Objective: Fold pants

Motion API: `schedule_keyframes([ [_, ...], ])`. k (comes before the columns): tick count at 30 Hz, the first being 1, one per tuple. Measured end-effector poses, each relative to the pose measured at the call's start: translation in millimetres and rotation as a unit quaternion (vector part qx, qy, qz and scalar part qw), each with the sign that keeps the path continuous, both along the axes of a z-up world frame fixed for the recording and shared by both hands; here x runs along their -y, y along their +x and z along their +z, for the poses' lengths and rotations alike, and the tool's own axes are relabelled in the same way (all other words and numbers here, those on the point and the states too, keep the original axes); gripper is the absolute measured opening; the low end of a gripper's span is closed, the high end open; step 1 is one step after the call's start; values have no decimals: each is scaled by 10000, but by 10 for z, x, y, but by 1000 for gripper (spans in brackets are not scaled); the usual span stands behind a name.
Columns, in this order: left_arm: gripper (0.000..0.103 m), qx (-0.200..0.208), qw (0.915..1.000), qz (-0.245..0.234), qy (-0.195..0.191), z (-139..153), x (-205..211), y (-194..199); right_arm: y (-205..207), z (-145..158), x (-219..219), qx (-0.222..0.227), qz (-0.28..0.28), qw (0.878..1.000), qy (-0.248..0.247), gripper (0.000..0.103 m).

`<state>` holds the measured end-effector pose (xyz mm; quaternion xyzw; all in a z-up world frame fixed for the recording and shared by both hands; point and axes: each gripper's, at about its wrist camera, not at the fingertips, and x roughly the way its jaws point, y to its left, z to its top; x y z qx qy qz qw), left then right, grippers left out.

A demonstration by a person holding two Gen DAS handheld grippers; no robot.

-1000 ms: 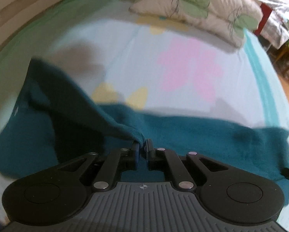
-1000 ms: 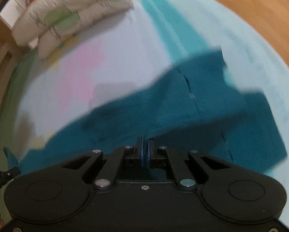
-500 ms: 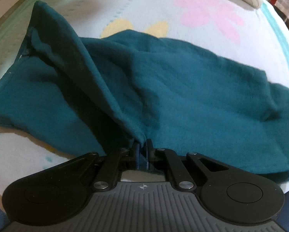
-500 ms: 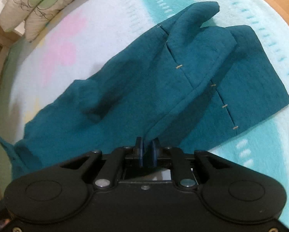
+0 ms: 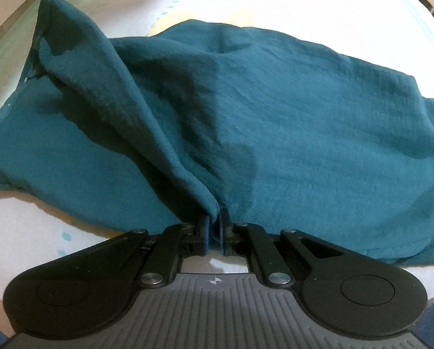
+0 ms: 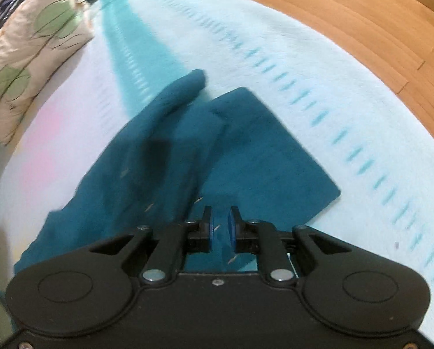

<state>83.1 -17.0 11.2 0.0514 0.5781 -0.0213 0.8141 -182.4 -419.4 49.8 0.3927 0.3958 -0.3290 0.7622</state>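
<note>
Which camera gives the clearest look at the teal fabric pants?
The left wrist view: the teal fabric pants fill it, sharp, with folds visible. The right wrist view shows them smaller and blurred, on the bed.

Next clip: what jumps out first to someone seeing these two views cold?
The teal pants spread across the pale flowered bedsheet fill both views. The left hand-held gripper pinches a raised fold of them, while the right hand-held gripper has its jaws apart over the fabric. A leaf-print pillow lies upper left.
</note>
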Motion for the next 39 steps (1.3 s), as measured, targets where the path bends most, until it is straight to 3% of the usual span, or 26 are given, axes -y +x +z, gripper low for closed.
schedule_keyframes([
  [3,6,36,10000,-37,20,5,18,12,-2,-109,107,213,-280,9993,132,45],
  [4,6,44,10000,-49,23,2,-8,-35,26,-131,132,291,-345,9989,152,48],
  [11,6,94,9999,-100,63,-62,-14,-224,285,-200,226,423,-443,9981,26,51],
  [15,6,93,9999,-98,28,-56,-23,-294,377,-319,293,383,-445,9976,363,51],
  [17,6,75,9999,-76,-13,-60,-68,-282,426,-342,293,476,-367,9970,484,30],
  [18,6,65,9999,-70,-30,-75,-103,-267,457,-313,277,503,-293,9972,463,10],
  [22,6,40,9999,-45,-84,-85,-164,-243,640,101,167,467,179,9987,100,9],
  [27,7,42,9999,-36,-136,-74,-200,-245,688,1023,-11,1358,746,9870,-434,8],
  [30,7,20,9997,22,-258,-67,-241,-238,478,1305,-173,1594,907,9814,-572,8],
  [32,6,4,9996,47,-280,-75,-256,-232,303,1231,-251,1388,844,9844,-676,8],
  [35,6,17,9997,16,-243,-76,-245,-238,98,816,-234,501,593,9938,-798,8],
  [36,6,22,9997,2,-225,-77,-235,-239,13,596,-172,210,429,9970,-605,8],
  [39,6,35,9998,-31,-178,-82,-206,-245,-174,137,43,-42,-25,10000,34,8],
])
